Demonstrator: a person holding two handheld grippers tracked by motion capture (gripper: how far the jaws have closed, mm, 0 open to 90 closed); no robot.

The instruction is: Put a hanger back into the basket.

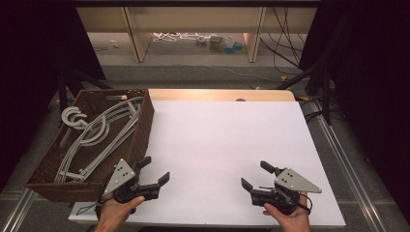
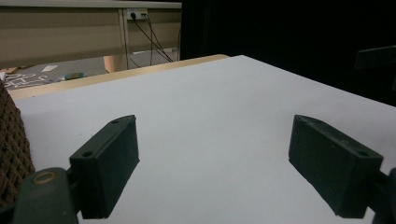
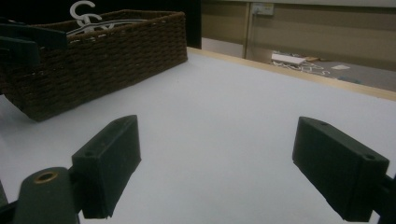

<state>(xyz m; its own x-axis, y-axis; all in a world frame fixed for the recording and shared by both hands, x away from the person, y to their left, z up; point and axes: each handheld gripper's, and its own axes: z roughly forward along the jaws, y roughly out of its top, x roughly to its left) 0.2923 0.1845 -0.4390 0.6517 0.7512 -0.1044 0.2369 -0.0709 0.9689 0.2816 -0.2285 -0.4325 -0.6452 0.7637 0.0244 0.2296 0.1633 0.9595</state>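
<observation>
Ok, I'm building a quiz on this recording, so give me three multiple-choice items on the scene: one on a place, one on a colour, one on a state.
1. Where does the wicker basket stand?
A. at the table's left edge
B. at the table's centre
C. on the floor

2. What colour are the hangers in it?
A. red
B. light grey
C. black

3. How are the left gripper and right gripper?
A. both open, empty
B. both shut
C. holding hangers

Answers: 1 A, the high view shows it on the white table, left side; 2 B, pale grey; 3 A, jaws stand apart over bare table.
</observation>
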